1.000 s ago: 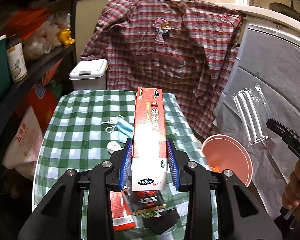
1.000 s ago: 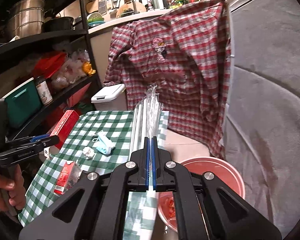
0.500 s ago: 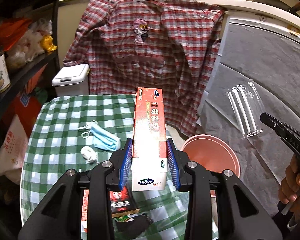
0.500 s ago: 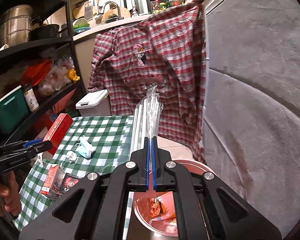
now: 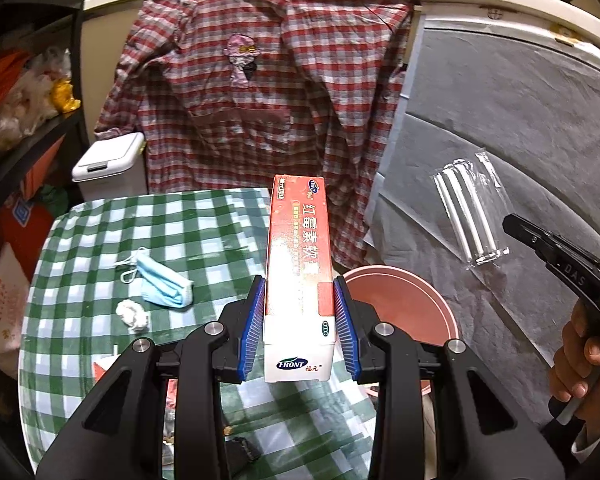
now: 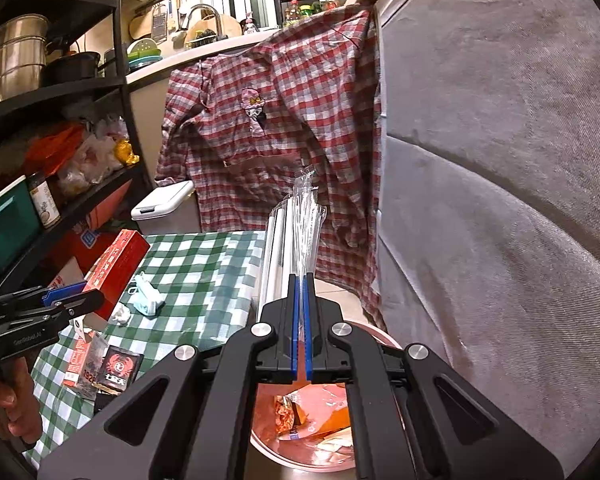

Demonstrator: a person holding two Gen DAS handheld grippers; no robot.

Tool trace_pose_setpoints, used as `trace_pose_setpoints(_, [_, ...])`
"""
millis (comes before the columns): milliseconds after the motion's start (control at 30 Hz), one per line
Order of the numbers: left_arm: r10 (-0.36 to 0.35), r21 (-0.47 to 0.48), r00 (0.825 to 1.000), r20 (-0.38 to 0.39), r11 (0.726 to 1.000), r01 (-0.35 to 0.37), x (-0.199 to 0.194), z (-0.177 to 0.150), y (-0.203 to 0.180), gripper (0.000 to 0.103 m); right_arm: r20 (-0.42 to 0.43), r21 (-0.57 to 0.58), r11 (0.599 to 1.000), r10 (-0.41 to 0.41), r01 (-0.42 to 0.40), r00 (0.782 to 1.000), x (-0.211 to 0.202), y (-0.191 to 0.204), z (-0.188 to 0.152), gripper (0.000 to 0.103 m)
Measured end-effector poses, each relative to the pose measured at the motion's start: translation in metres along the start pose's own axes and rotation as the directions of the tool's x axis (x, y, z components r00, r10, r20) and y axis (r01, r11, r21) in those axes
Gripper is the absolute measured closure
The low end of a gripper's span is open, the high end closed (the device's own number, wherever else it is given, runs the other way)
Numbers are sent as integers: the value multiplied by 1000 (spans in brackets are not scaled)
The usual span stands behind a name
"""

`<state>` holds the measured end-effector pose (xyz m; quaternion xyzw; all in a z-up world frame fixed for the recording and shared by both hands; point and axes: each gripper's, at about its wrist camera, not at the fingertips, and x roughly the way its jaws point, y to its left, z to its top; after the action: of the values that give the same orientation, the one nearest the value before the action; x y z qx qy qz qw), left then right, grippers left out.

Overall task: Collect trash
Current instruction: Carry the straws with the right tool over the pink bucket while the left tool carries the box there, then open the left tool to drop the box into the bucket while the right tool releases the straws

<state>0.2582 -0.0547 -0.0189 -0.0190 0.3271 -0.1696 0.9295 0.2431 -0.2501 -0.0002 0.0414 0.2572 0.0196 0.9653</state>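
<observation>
My left gripper (image 5: pixel 299 300) is shut on a long red and white carton (image 5: pixel 299 256), held above the green checked table (image 5: pixel 204 220); the carton also shows in the right wrist view (image 6: pixel 116 268). My right gripper (image 6: pixel 301 284) is shut on a clear plastic packet of white straws (image 6: pixel 296 232), also seen in the left wrist view (image 5: pixel 468 216), held above the pink bin (image 6: pixel 300 436). The pink bin (image 5: pixel 400 300) stands beside the table's right edge and holds wrappers. A blue face mask (image 5: pixel 162 284) and a white paper wad (image 5: pixel 132 316) lie on the table.
Flat red and black wrappers (image 6: pixel 100 364) lie near the table's front edge. A white lidded bin (image 5: pixel 108 164) stands behind the table. A checked shirt (image 5: pixel 260 92) hangs behind. Black shelves (image 6: pixel 60 120) stand at the left, and a grey covered surface (image 6: pixel 500 200) at the right.
Both grippers have moved to the right with their loads. The straw packet now hangs over the pink bin, and the carton is nearer the table's right edge.
</observation>
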Motion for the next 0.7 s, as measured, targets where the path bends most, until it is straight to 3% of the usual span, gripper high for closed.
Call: trace_pose_setpoints(700, [-76,109,996,-54,991,82,43,-12,-55,69,-34,9,998,-57,58,998,8,-20,-4,101])
